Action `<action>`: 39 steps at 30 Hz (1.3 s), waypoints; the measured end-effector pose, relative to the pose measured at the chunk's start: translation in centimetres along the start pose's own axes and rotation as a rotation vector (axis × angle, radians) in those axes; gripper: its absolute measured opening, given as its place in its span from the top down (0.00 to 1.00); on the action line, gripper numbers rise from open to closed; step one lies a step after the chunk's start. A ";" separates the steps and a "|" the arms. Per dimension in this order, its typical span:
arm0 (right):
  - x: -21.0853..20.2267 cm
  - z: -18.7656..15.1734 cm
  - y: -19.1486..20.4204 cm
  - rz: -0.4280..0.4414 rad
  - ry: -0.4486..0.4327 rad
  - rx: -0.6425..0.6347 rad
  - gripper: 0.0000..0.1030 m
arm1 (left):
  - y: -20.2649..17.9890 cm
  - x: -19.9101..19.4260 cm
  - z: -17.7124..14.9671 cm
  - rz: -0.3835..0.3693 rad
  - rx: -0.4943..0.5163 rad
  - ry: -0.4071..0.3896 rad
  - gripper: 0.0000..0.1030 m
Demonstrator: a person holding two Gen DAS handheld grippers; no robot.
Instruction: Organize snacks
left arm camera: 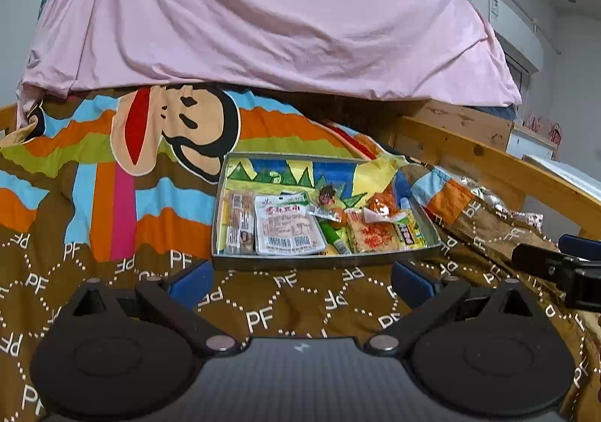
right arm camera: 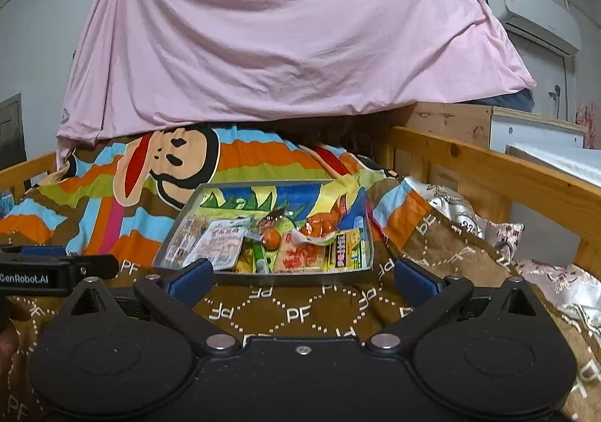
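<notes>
Bedroom, wood bed frame (right arm camera: 488, 166), quilt (left arm camera: 112, 196), wall AC (right arm camera: 533, 20)

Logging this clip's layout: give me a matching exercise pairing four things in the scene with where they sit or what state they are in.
Things:
1. white packet with red writing
2. pink sheet
3. left gripper
4. silver foil packet

Places or states:
A. draped high behind the bed
B. open, holding nothing
C. outside the tray, on the blanket by the wooden rail
D. inside the tray, toward its left side

Pairs: 1-D, 2-A, 3-B, 4-C
</notes>
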State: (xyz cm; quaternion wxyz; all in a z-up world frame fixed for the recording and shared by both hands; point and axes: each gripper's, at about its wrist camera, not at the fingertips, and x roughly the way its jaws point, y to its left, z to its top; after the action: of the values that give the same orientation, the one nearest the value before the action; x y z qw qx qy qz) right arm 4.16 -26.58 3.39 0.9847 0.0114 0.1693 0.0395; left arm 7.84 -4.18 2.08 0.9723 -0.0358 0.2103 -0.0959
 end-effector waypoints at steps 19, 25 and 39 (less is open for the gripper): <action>2.2 -5.3 -0.8 0.038 0.134 0.052 0.01 | -0.4 1.6 -4.4 0.024 0.022 0.158 0.00; 2.3 -5.8 -0.7 0.035 0.145 0.045 0.01 | 0.0 1.8 -4.8 0.042 0.013 0.181 0.00; 2.7 -6.5 -0.2 0.056 0.172 0.039 0.01 | -0.4 2.4 -5.5 0.053 0.025 0.233 0.00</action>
State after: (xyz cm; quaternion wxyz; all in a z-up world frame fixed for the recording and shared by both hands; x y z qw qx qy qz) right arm 4.55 -26.47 -3.64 0.9646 0.0320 0.2538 0.0646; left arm 7.66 -5.21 -3.86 0.9437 -0.0067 0.3217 -0.0765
